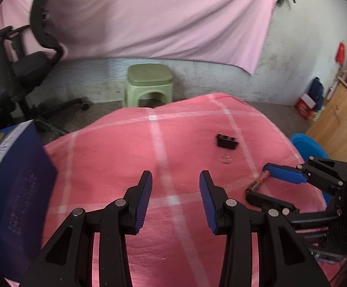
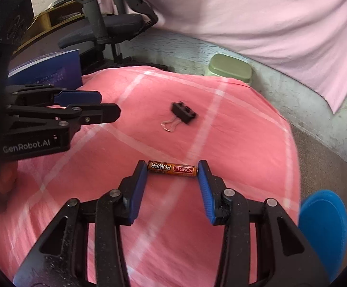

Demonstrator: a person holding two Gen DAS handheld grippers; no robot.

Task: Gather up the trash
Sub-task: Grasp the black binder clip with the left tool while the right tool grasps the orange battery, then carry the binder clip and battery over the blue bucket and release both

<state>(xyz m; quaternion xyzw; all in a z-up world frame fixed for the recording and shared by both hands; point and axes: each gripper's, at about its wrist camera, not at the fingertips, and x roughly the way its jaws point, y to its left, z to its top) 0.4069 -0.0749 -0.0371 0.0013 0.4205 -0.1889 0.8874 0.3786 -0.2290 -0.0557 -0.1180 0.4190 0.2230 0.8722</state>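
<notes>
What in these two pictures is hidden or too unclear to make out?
- Left wrist view: the orange battery is half hidden by the right gripper, its label too small to read.
- Right wrist view: whether the fingers press the battery's ends.
- Both views: the black binder clip is blurred.
- Left wrist view: the dark blue box is cut off by the edge, its print blurred.

The left gripper (image 1: 176,179) is hovering with its jaws parted and nothing between them; the right gripper (image 2: 172,168) is pointing downward, its fingertips (image 2: 203,167) bracketing a battery's (image 2: 172,169) ends.

Green stool (image 1: 150,81) beside black office chair (image 1: 27,71).
</notes>
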